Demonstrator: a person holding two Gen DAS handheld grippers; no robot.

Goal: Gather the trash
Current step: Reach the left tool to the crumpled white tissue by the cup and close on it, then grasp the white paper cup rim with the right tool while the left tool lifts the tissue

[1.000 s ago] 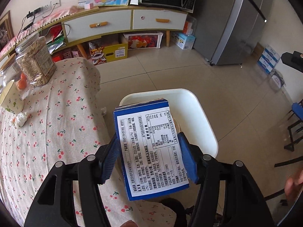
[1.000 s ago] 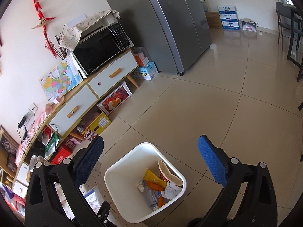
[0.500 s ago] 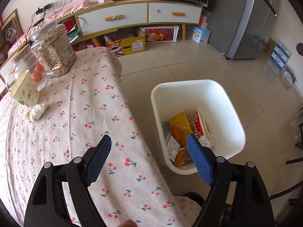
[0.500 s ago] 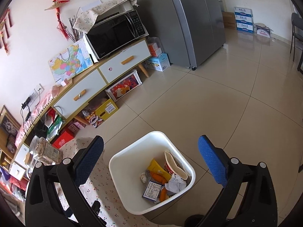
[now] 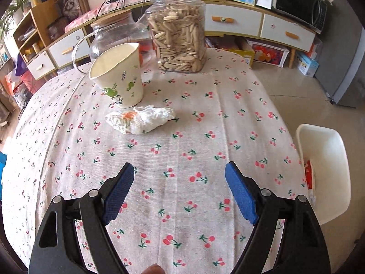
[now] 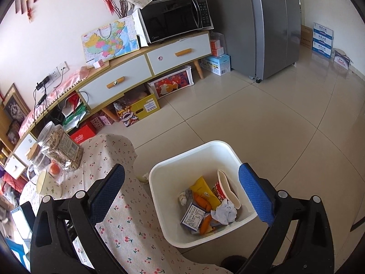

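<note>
Cherry-print tablecloth [image 5: 182, 137], tiled floor [image 6: 273, 118], white bin [image 6: 219, 148], both hand-held grippers spread, empty

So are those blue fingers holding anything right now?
No. Both the left gripper and the right gripper are open, with nothing between their fingers.

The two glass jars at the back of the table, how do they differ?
The clear square glass jar with the metal screw lid is packed nearly full of pale seeds; the rounder clear glass jar with the wooden lid looks mostly empty, with something orange showing behind it. The square jar has no handle; the rounder one has a loop handle and stands partly behind the paper cup. Both stand upright and lidded on the cherry-print tablecloth.
</note>
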